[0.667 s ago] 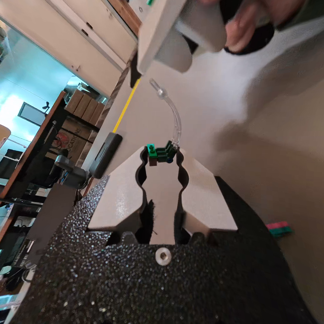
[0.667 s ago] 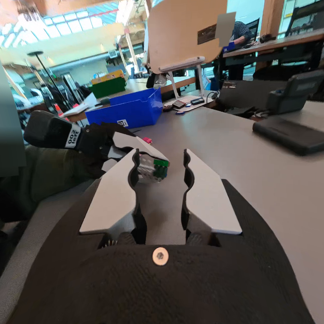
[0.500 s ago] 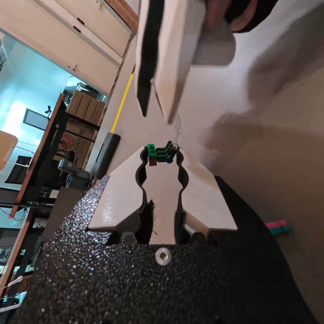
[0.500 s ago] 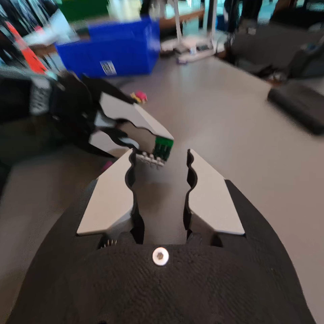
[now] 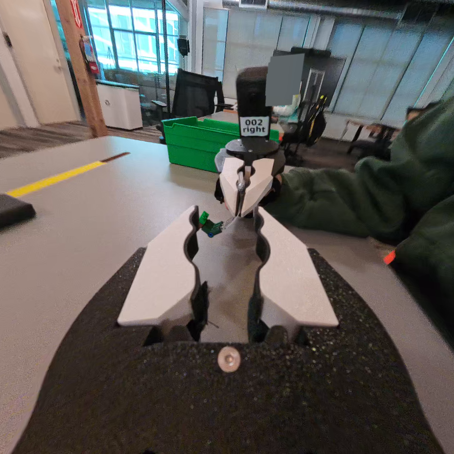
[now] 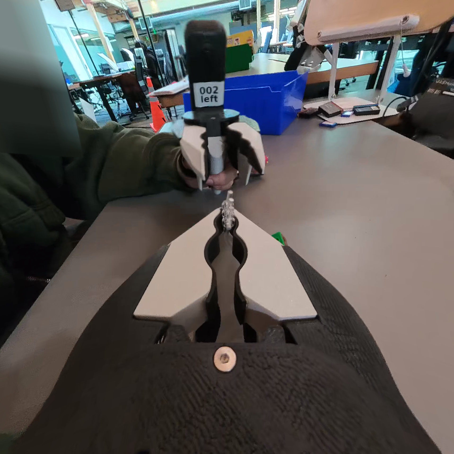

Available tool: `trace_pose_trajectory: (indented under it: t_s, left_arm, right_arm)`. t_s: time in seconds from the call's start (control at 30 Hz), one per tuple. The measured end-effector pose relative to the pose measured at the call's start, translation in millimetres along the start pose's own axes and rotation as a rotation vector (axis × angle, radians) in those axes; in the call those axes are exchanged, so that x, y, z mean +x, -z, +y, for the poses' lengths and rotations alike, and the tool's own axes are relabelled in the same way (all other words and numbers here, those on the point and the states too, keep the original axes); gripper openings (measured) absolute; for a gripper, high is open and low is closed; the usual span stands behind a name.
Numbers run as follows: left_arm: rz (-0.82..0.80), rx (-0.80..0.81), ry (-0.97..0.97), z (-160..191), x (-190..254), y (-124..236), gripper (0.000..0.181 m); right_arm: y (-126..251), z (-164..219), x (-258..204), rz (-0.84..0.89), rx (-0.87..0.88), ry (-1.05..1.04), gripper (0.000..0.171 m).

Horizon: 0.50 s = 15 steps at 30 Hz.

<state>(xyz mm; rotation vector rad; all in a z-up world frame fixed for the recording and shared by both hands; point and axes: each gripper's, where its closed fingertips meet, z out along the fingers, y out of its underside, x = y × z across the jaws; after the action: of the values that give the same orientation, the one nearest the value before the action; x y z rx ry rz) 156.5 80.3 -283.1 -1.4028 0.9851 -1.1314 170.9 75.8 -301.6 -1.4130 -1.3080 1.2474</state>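
Note:
A small green brick assembly [image 5: 208, 224] with a clear curved tube [image 5: 235, 213] sits low over the grey table [image 5: 98, 221]. In the left wrist view it is just inside my left gripper's left fingertip. My left gripper [image 5: 226, 216] is open and empty, its fingers wide apart on either side of the assembly. My right gripper [image 5: 242, 208] faces it, tips down, shut on the clear tube. In the right wrist view my right gripper [image 6: 228, 213] pinches the clear tube [image 6: 228, 216] at its tips. A green corner of the assembly [image 6: 278, 237] peeks out beside its right finger. The left gripper [image 6: 223, 185] stands open just beyond. I cannot tell whether the assembly touches the table.
A green bin [image 5: 196, 145] stands behind the right gripper and a blue bin [image 6: 265, 108] behind the left one. A person's green sleeves [image 5: 344, 196] lie along the table's right side. A black flat object [image 5: 12, 208] and a yellow tape line [image 5: 56, 179] are at the left. Only a small space, under 4 cm, lies between the two pairs of fingers.
My left gripper has opened and let go of the green assembly. My right gripper has closed on the clear tube. Both views have swung level, so the grippers face each other.

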Motion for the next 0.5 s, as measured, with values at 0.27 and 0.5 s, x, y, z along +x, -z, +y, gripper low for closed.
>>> trace_pose_trajectory:
  t_s: [0.27,0.5]
  left_arm:
    - [0.074,-0.074,0.081,14,10,-9,0.056]
    - [0.612,0.152,0.529,-27,75,-5,0.051]
  right_arm:
    - [5,-28,-45,-0.324,0.18,-0.09,0.0]
    - [31,-74,-94,-0.668,0.457,-0.135,0.001]
